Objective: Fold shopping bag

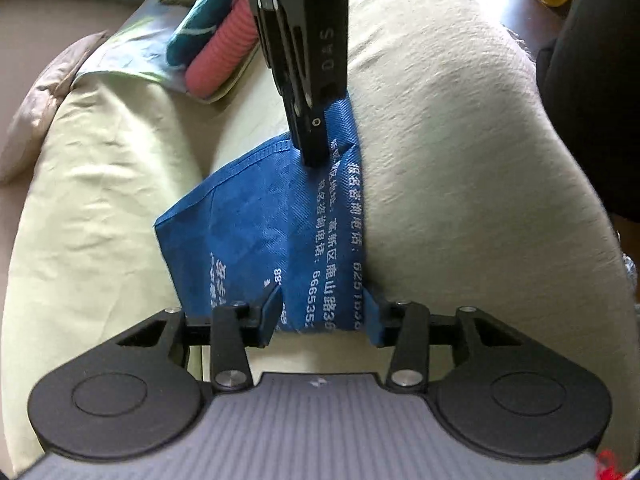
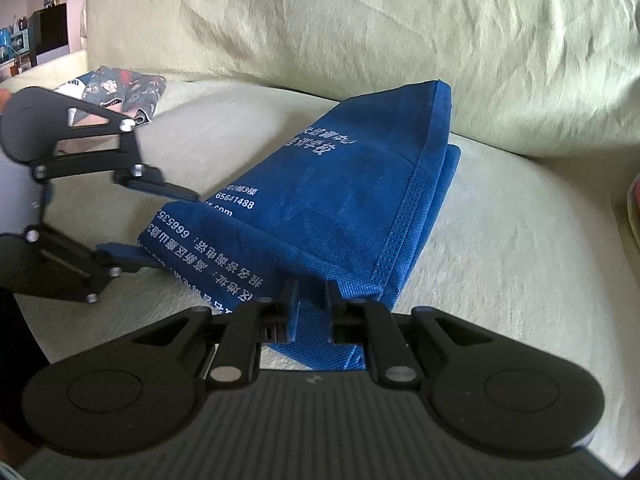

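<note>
A blue non-woven shopping bag [image 2: 320,200] with white print lies folded into a long narrow strip on a pale green sofa seat [image 2: 500,260]. My right gripper [image 2: 312,300] is shut on one end of the strip, with fabric pinched between its fingers. In the left wrist view the right gripper [image 1: 314,156] comes down from above onto the bag [image 1: 256,220]. My left gripper [image 1: 324,316] stands open, with the bag's other end between its spread fingers. The right wrist view shows the left gripper [image 2: 172,228] at the left, jaws apart around that end.
The sofa's back cushion [image 2: 400,40] rises right behind the bag. A pink ribbed roll [image 1: 224,56] and teal cloth [image 1: 208,12] lie on a bag further along the seat. A patterned cloth [image 2: 120,88] lies at the far left. A dark sleeve [image 1: 592,80] shows at right.
</note>
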A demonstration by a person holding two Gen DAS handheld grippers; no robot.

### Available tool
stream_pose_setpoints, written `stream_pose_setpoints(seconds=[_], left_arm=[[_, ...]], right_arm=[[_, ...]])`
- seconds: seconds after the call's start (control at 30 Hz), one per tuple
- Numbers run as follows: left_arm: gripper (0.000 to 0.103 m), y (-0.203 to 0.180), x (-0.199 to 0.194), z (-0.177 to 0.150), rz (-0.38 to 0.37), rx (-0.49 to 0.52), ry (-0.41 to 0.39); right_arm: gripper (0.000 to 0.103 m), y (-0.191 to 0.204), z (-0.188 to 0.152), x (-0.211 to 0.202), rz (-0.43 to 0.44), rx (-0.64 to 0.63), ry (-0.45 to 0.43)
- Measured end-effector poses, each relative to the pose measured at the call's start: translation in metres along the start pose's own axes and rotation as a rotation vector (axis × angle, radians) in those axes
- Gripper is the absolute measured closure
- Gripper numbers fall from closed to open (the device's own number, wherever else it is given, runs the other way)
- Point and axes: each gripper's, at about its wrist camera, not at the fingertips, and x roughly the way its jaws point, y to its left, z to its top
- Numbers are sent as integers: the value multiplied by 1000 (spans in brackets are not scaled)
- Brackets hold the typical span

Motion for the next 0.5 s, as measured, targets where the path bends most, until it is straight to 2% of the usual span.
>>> stream_pose_setpoints(seconds=[0.13,0.17,0.2,0.27,0.3,0.37,0.43,0.5], left_arm=[[71,8,5,-1,-71,-39,-14],[72,11,5,-2,-94,-60,-19],[74,15,5,-3,-115,-81,-23],[75,23,6,-6,-155,-119,-32],[75,25,7,-7,-168,-128,-34],[75,30,9,-8,-188,-138,-38],[75,32,10,-9,-200,-145,-42],[75,35,11,-9,-208,-150,-45]], right_arm=[[93,3,-3,-1,-7,-18,-19],[92,5,-3,-2,-12,-38,-26],[88,8,-3,-4,-19,-87,-35],[72,16,-5,-10,-42,-220,-62],[69,18,-8,-15,-35,-288,-79],[54,19,-14,-24,12,-423,-102],[50,19,-22,-32,65,-561,-109],[49,23,-34,-31,51,-727,-108]])
